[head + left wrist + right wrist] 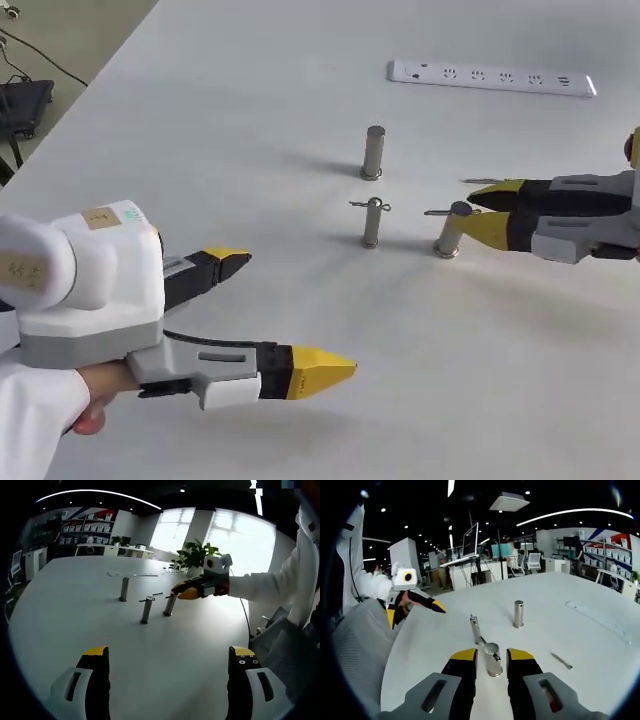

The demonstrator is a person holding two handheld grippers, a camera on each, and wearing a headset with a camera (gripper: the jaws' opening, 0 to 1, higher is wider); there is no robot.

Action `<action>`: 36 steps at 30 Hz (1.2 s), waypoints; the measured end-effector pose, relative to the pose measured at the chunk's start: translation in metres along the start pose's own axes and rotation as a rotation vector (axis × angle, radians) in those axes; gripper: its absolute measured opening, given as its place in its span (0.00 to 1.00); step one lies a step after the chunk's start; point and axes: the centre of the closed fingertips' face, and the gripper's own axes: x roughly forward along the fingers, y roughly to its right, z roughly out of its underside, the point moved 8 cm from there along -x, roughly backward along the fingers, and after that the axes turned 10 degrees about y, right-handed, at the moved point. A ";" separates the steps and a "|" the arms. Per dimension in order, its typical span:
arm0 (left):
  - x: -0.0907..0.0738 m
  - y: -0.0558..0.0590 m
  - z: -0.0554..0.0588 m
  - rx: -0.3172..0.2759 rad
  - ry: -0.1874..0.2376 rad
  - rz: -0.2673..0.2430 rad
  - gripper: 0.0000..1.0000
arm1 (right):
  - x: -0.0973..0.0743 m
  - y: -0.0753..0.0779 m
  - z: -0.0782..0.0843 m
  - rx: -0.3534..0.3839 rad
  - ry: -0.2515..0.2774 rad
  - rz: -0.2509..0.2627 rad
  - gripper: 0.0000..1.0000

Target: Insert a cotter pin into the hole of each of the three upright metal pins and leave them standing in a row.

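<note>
Pinching the tilted metal pin (pixel 449 234) are the right tongs (pixel 472 212), while the left tongs (pixel 302 313) hang spread.

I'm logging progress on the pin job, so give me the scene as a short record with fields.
far pin: upright, nothing through it
middle pin: upright, cotter pin through its top
near pin: upright, second cotter pin at its head
loose cotter pin: lying on the table
left hand-held gripper: open, empty, away from the pins
right hand-held gripper: jaws either side of near pin; grip unclear
</note>
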 end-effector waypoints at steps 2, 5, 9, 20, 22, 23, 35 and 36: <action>0.000 0.001 0.000 0.002 -0.003 0.003 0.99 | 0.003 0.002 0.003 0.007 -0.010 0.000 0.18; -0.001 0.001 -0.001 0.005 -0.002 0.002 0.99 | 0.007 0.002 0.004 0.005 -0.020 -0.007 0.17; -0.004 -0.001 -0.002 0.004 0.005 -0.009 0.99 | 0.010 0.000 0.004 0.001 -0.025 -0.023 0.13; -0.006 -0.002 -0.003 0.007 0.009 -0.020 0.99 | 0.006 -0.002 0.004 -0.009 -0.027 -0.004 0.09; -0.006 -0.002 -0.003 0.007 0.011 -0.020 0.99 | 0.006 -0.002 0.004 -0.009 -0.028 0.001 0.09; -0.006 -0.002 -0.004 0.008 0.012 -0.020 0.99 | 0.006 -0.002 0.004 -0.009 -0.028 0.001 0.09; -0.007 -0.002 -0.007 0.010 0.021 -0.016 0.99 | -0.005 -0.009 -0.005 -0.009 -0.004 0.011 0.16; -0.007 -0.001 -0.007 0.011 0.022 -0.016 0.99 | -0.008 -0.010 -0.007 -0.010 -0.002 0.014 0.18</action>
